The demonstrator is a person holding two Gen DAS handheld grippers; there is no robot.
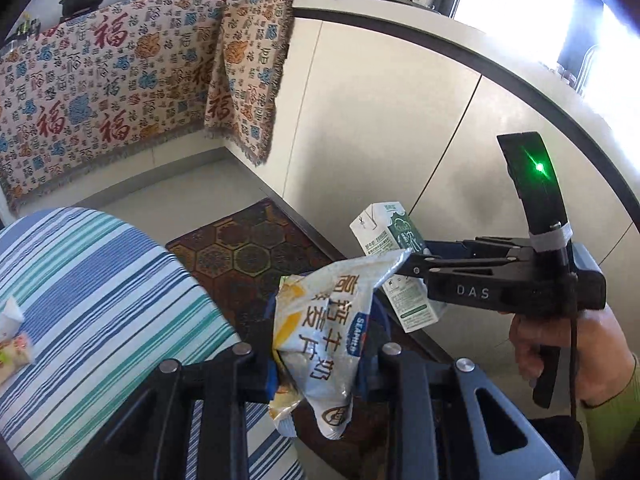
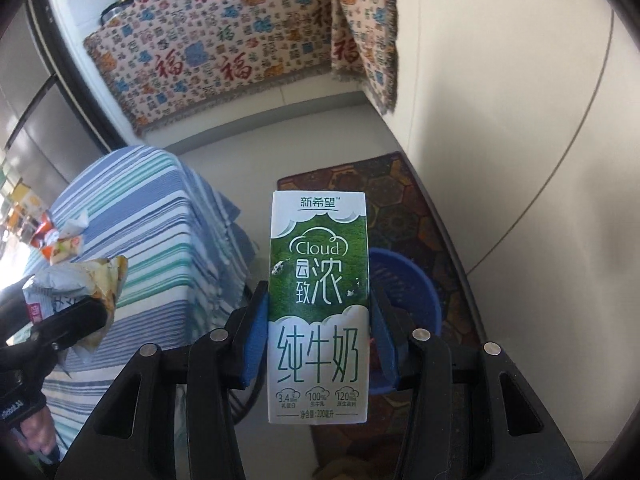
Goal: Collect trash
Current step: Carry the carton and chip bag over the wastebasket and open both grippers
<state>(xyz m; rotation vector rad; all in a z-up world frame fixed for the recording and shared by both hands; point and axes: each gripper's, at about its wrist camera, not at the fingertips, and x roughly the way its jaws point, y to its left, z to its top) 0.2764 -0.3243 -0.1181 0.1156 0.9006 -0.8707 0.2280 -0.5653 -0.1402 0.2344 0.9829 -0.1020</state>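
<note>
With the left gripper clamped on a crumpled snack bag and the right gripper's jaws gripping an upright milk carton, the blue bin lies just beyond the carton, nearer the right hand.

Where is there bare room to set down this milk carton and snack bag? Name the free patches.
Free: the blue basin on the patterned rug, what shows of its inside bare; the pale floor between the striped table and the blanket-draped cabinet; the table's middle. Crowded: the table's far edge, where wrappers lie.
</note>
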